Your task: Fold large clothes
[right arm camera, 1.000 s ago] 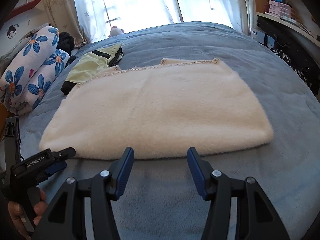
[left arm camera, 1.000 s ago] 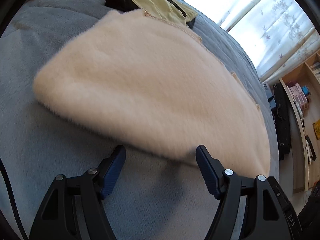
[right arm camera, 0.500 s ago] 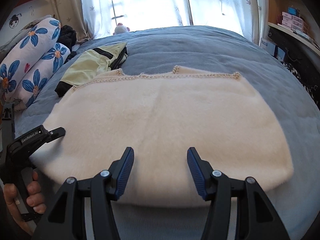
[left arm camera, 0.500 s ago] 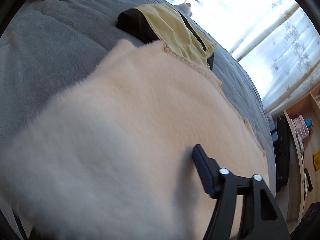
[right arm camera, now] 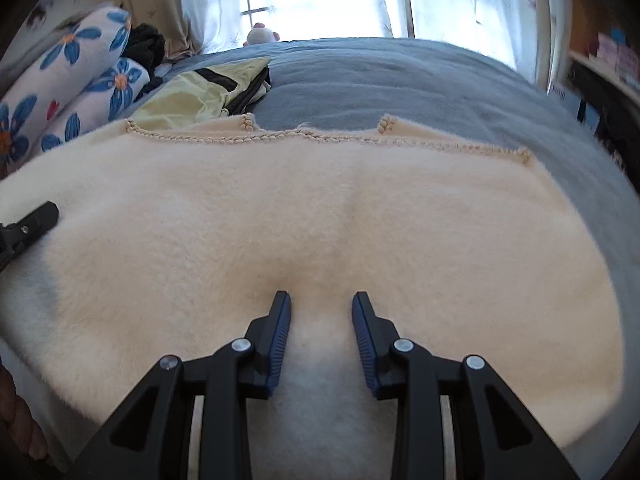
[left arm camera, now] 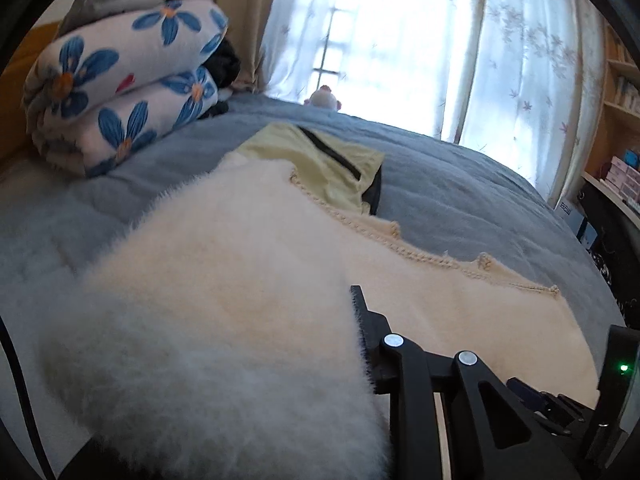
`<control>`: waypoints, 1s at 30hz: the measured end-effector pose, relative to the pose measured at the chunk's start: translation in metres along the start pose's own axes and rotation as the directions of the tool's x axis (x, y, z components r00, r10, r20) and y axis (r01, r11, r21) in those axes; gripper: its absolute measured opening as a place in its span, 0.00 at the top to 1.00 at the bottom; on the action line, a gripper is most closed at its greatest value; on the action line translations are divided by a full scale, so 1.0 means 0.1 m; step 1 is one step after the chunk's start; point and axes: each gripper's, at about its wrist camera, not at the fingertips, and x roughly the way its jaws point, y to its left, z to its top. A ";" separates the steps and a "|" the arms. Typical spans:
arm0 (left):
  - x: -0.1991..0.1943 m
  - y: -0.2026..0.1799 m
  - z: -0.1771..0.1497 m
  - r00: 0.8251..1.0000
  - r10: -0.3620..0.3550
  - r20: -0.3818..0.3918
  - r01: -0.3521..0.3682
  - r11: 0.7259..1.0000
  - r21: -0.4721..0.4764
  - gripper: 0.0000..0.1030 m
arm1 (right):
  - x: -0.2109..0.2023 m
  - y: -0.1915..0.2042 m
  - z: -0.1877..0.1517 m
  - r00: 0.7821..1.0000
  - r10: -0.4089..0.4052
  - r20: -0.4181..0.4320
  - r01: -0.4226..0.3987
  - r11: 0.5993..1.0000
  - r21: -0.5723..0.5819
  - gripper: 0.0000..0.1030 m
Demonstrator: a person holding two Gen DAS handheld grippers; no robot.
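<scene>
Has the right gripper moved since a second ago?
Yes. The right gripper advanced over the cream garment; its near hem, previously beyond the fingertips, now lies behind them.

A home bedroom: a blue-grey bed [right arm camera: 400, 80], rolled floral bedding [left arm camera: 120, 96], and a sheer-curtained window [left arm camera: 400, 40].

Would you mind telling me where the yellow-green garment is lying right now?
The yellow-green garment lies on the blue bed cover, at upper left in the right wrist view, behind the cream fleece's far edge and beside the floral bedding roll.
</scene>
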 end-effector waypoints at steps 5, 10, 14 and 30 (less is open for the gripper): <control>-0.25 -0.69 0.21 0.996 -0.060 0.064 0.050 0.987 0.152 0.79 | -0.06 -0.13 0.01 0.994 0.097 -0.042 -0.095 0.995 0.035 0.65; -0.31 -1.45 0.26 0.991 -0.126 0.052 0.108 0.959 0.262 0.79 | -0.52 -0.84 0.00 0.980 0.194 0.043 -0.199 0.939 0.281 0.65; -0.27 -2.08 0.14 0.983 -0.183 0.004 0.173 0.934 0.314 0.79 | -1.05 -1.59 -0.02 0.988 -0.059 0.145 -0.002 0.921 0.389 0.65; -0.06 -3.57 -0.98 0.951 -0.259 -0.169 0.309 0.820 0.483 0.80 | -1.24 -3.00 -0.42 0.965 -0.245 0.088 0.138 0.767 0.627 0.64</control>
